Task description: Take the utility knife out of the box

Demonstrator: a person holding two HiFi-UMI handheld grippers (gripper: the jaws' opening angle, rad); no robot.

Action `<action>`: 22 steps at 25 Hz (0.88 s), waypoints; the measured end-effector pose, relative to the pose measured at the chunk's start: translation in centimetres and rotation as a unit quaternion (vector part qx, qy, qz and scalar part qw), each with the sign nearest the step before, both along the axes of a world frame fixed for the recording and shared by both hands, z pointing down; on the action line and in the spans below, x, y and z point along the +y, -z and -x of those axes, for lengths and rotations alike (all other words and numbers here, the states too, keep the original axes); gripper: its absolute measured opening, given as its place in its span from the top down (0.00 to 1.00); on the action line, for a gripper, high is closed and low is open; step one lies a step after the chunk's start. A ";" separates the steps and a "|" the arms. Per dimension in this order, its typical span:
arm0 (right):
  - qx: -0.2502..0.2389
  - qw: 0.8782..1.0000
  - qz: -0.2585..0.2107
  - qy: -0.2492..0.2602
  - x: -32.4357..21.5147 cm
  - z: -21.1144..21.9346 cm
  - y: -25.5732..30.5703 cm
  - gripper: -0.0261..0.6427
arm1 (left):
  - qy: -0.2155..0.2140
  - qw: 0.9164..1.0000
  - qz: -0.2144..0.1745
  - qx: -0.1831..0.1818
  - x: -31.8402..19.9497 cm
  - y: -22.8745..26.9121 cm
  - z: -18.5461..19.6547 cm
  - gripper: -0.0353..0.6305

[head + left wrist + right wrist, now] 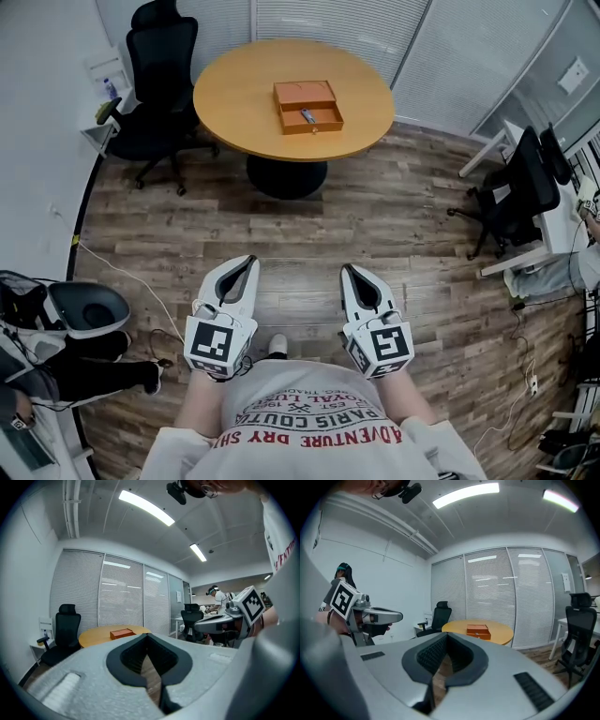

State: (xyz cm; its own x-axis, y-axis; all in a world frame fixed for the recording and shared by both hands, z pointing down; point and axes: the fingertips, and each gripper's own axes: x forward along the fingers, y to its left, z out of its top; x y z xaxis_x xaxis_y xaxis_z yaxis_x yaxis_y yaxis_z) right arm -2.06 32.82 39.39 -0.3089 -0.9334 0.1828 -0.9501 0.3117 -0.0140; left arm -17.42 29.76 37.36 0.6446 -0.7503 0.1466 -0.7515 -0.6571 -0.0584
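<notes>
The utility knife (307,116) lies in the tray half of the open orange box (312,122). The box sits near the middle of the round bench (234,94), with its lid folded back on the far side. Both tools are held close to the person's body and well apart from the bench, with a broad stretch of wooden floor (375,216) between.

The left tool (248,262) and the right tool (349,270) both have their jaws closed together with nothing between them. Each tool's own view shows the pads meeting at the tips and only floor behind them.

The box lies straight ahead, about midway between the two tools, so neither hand is clearly nearer. Both tools are angled slightly inward. Because of this, the box (122,633) sits left of the jaw line in the left gripper view and right of it (478,631) in the right gripper view.

The knife looks like a short bluish bar slanting across the tray, its near end toward the person's right, though it is too small to be sure of its axis. My judgement is that the person must first close the whole distance to the bench. After that, one tool has to open and line its jaws across the knife's long side.
</notes>
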 end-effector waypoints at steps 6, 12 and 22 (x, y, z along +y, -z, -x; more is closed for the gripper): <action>0.005 1.000 0.000 -0.011 -3.0 2.1 -0.1 0.95 | -0.008 1.000 0.000 0.004 -3.2 -0.1 2.2 0.95; 0.011 1.000 0.006 -0.002 -6.4 2.6 -0.3 0.95 | -0.005 1.000 0.009 0.008 -6.0 -0.7 2.5 0.95; 0.005 0.999 -0.018 0.045 -14.8 0.2 -0.4 0.95 | 0.049 0.999 -0.014 0.001 -12.7 -0.1 0.7 0.95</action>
State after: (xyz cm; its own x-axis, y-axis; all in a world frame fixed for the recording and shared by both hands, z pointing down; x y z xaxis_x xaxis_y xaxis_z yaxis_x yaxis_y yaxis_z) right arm -2.29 18.01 39.83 -0.3904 -0.9079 0.1528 -0.9182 0.3961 0.0077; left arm -18.16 17.04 37.49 0.5685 -0.8134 0.1230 -0.8120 -0.5788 -0.0748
